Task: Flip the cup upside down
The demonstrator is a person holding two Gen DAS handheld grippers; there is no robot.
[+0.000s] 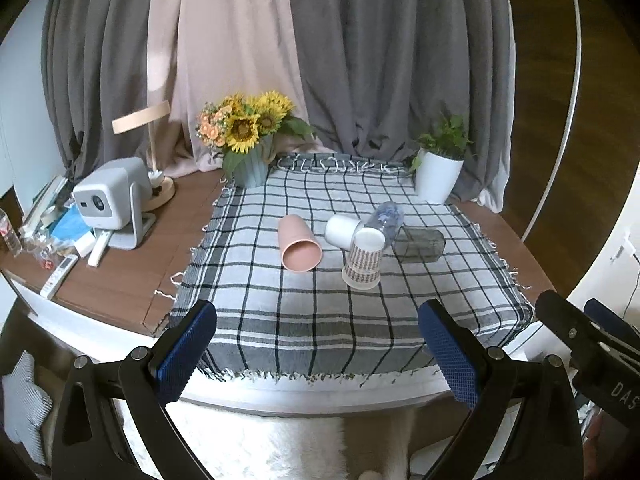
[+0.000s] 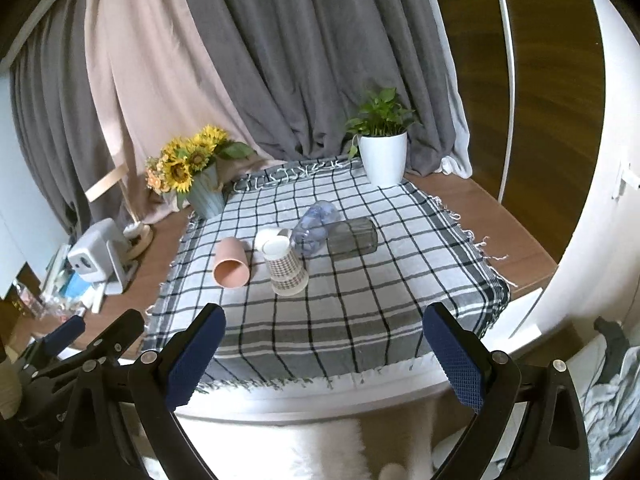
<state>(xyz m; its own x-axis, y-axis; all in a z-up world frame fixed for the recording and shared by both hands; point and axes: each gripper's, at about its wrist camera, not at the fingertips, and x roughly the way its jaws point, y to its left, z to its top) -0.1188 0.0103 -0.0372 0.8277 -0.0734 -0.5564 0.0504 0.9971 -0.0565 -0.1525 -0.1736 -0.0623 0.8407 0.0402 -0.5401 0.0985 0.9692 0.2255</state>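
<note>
On the checked cloth (image 1: 320, 320) a patterned paper cup (image 1: 363, 258) stands upside down, mouth on the cloth; it also shows in the right wrist view (image 2: 286, 270). A pink cup (image 1: 299, 243) (image 2: 232, 263) lies on its side, mouth toward me. A white cup (image 1: 340, 230) (image 2: 267, 237), a clear plastic bottle (image 1: 386, 216) (image 2: 316, 228) and a dark glass cup (image 1: 420, 243) (image 2: 353, 238) lie on their sides behind it. My left gripper (image 1: 316, 344) and right gripper (image 2: 324, 344) are open and empty, held before the table's front edge, well short of the cups.
A sunflower vase (image 1: 250, 168) and a white potted plant (image 1: 438, 176) stand at the cloth's back corners. A projector (image 1: 110, 200), a lamp (image 1: 154, 152), remotes (image 1: 60, 276) and clutter fill the left of the wooden table (image 1: 120, 288). Curtains hang behind.
</note>
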